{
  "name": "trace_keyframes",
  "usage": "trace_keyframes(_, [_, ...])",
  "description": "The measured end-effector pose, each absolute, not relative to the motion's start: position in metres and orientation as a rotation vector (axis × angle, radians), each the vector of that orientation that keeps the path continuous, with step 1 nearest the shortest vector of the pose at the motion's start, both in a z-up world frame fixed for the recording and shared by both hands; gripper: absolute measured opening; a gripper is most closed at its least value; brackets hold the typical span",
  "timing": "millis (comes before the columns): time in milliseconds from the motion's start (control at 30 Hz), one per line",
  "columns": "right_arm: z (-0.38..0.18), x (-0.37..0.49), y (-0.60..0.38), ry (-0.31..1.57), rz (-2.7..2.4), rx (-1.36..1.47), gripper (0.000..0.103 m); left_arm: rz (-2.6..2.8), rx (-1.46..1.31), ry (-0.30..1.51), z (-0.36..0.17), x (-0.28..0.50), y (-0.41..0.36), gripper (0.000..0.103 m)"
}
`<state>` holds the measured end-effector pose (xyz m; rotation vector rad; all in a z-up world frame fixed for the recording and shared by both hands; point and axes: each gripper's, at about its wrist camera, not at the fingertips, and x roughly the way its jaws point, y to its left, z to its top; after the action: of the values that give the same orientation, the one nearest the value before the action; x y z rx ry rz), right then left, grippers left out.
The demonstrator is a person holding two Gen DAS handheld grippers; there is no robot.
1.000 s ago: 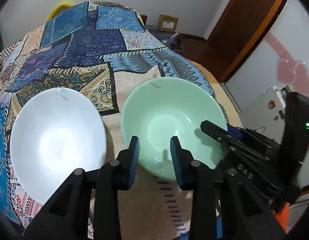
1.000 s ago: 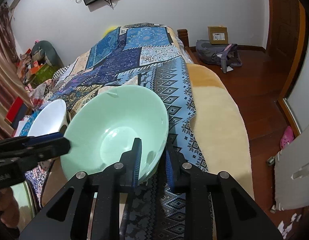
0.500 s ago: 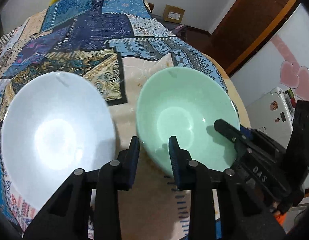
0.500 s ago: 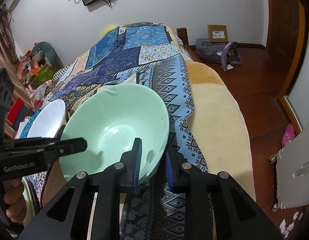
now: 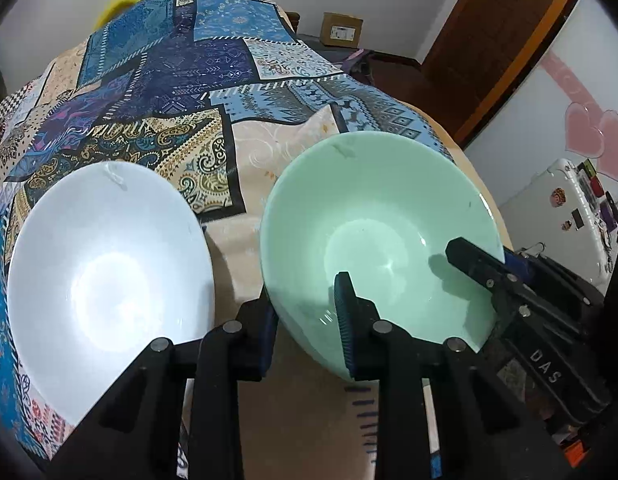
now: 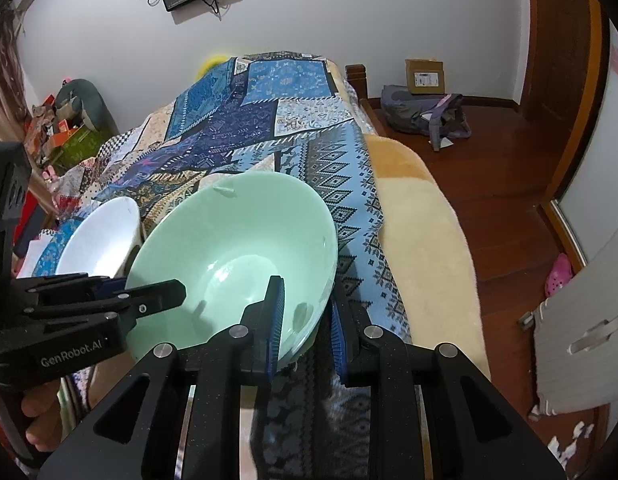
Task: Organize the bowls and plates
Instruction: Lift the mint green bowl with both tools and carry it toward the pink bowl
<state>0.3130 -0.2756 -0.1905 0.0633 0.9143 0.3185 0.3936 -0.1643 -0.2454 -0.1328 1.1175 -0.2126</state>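
A mint green bowl [image 5: 373, 220] is held tilted above the patterned bedspread; it also shows in the right wrist view [image 6: 237, 248]. My left gripper [image 5: 305, 320] straddles its near rim, one finger inside and one outside, with a gap still showing. My right gripper [image 6: 305, 320] is shut on the bowl's right rim; in the left wrist view it reaches in from the right [image 5: 481, 264]. A white bowl [image 5: 105, 272] sits on the bed to the left and also appears in the right wrist view [image 6: 101, 236].
The patchwork bedspread [image 5: 181, 80] covers the bed. A tan fleece blanket [image 6: 421, 232] lies along the bed's right edge above a wooden floor [image 6: 505, 184]. A bag [image 6: 425, 116] and a cardboard box [image 6: 425, 76] sit by the far wall.
My left gripper has moved right from between the two bowls onto the green bowl's near rim. My right gripper keeps its hold; the green bowl sits slightly higher.
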Motion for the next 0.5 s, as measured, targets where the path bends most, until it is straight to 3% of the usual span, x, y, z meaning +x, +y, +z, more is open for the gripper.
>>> trace_keyframes(500, [-0.139,0.257,-0.253,0.837,0.359,0.082,0.020,-0.220,-0.131,1.024,-0.186,0.326,-0.150,0.023])
